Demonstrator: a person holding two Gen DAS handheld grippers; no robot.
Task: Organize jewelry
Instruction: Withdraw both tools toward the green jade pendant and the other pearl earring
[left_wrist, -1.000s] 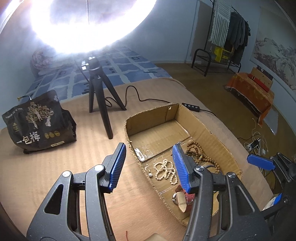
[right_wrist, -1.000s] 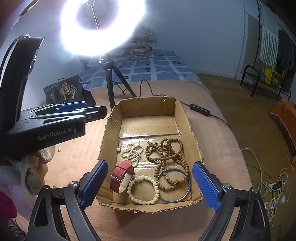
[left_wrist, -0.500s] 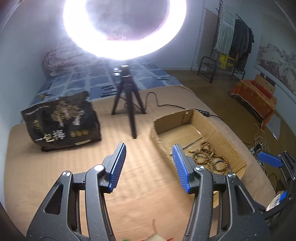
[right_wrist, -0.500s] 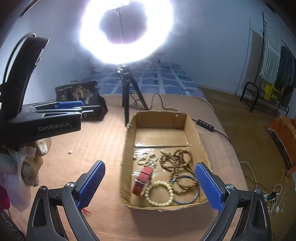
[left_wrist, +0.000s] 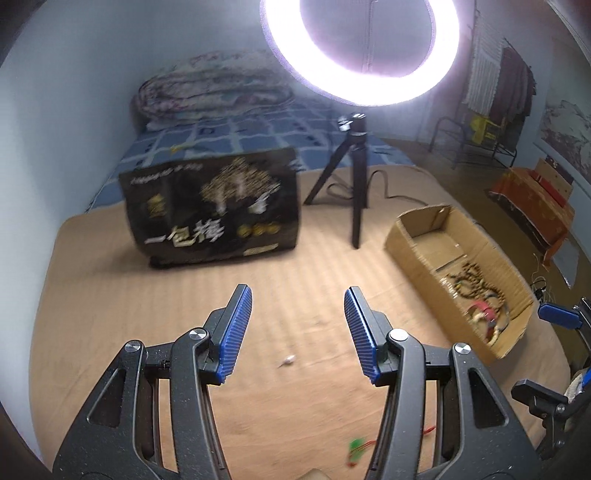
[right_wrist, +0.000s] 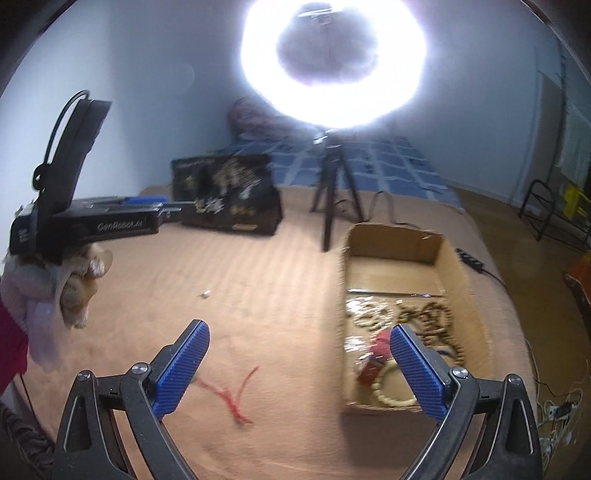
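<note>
A shallow cardboard box (right_wrist: 461, 273) lies on the tan bed cover, right of centre; it also shows in the left wrist view (left_wrist: 417, 236). It holds brown bead strings (right_wrist: 439, 314), pale bead bracelets (right_wrist: 369, 314) and a red watch strap (right_wrist: 373, 365). A small white piece (left_wrist: 287, 361) lies on the cover, also in the right wrist view (right_wrist: 205, 294). A red cord (right_wrist: 229, 395) lies near it. My left gripper (left_wrist: 297, 332) is open and empty above the cover, left of the box. My right gripper (right_wrist: 299, 369) is open and empty, its right finger over the box's near corner.
A black printed bag (left_wrist: 214, 214) stands at the back left. A ring light on a black tripod (left_wrist: 354, 177) stands behind the box, its cable and switch (right_wrist: 469, 260) trailing right. A folded quilt (left_wrist: 210, 88) lies at the far wall. A green scrap (left_wrist: 354, 445) lies near the left gripper.
Both grippers have swung left and pulled back from the box. The box has shifted to the right in both views; the bag and bare cover now fill the left view.
</note>
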